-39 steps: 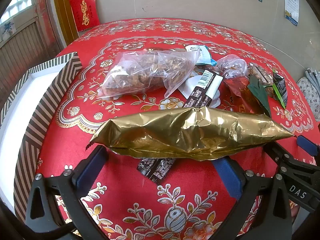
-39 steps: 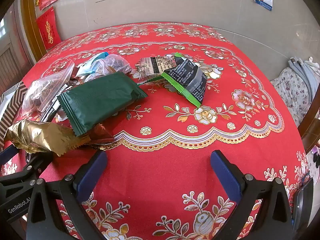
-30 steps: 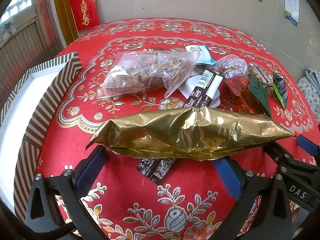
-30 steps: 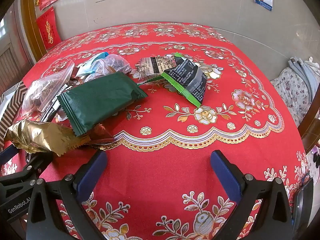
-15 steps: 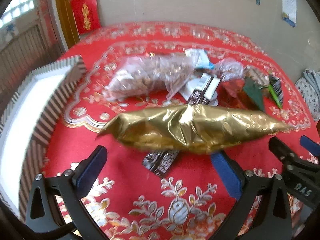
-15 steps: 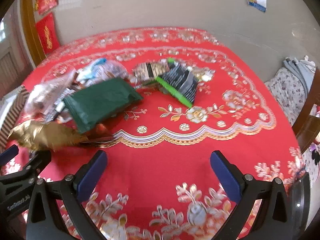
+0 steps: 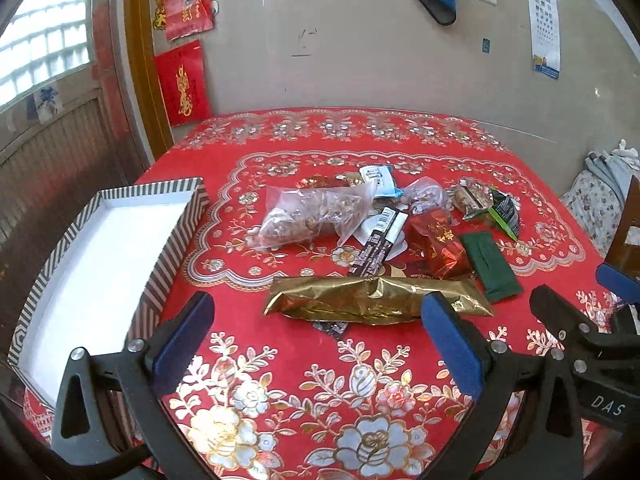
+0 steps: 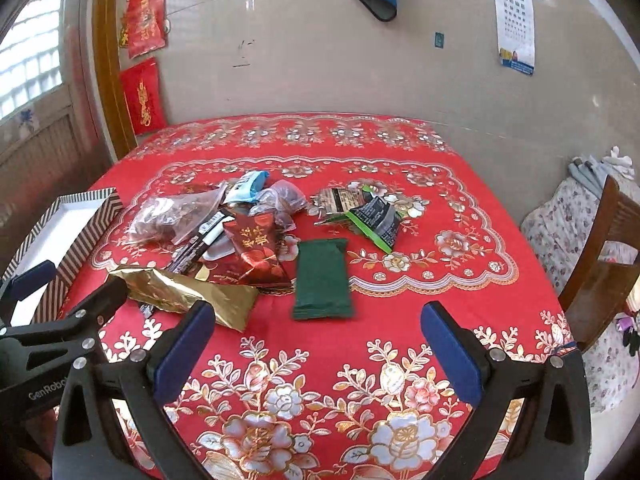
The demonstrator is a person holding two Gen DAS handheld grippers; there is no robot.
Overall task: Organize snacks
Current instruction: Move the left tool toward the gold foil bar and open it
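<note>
Gold foil pack (image 7: pixel 376 300) lies on the red cloth (image 7: pixel 304 392), near the striped box (image 7: pixel 176 236). I see both my left gripper (image 7: pixel 316 344) and right gripper (image 8: pixel 316 344) spread wide, holding nothing.

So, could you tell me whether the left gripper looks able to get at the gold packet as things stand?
Probably yes: the left gripper is open and empty, and the gold packet lies just ahead on top of the pile, nothing covering it.

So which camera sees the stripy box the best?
The left wrist view. There the striped box shows nearly whole, with its white inside and zigzag walls, at the table's left edge. The right wrist view catches only one corner of the box at the picture's left side, partly behind the left gripper.
</note>
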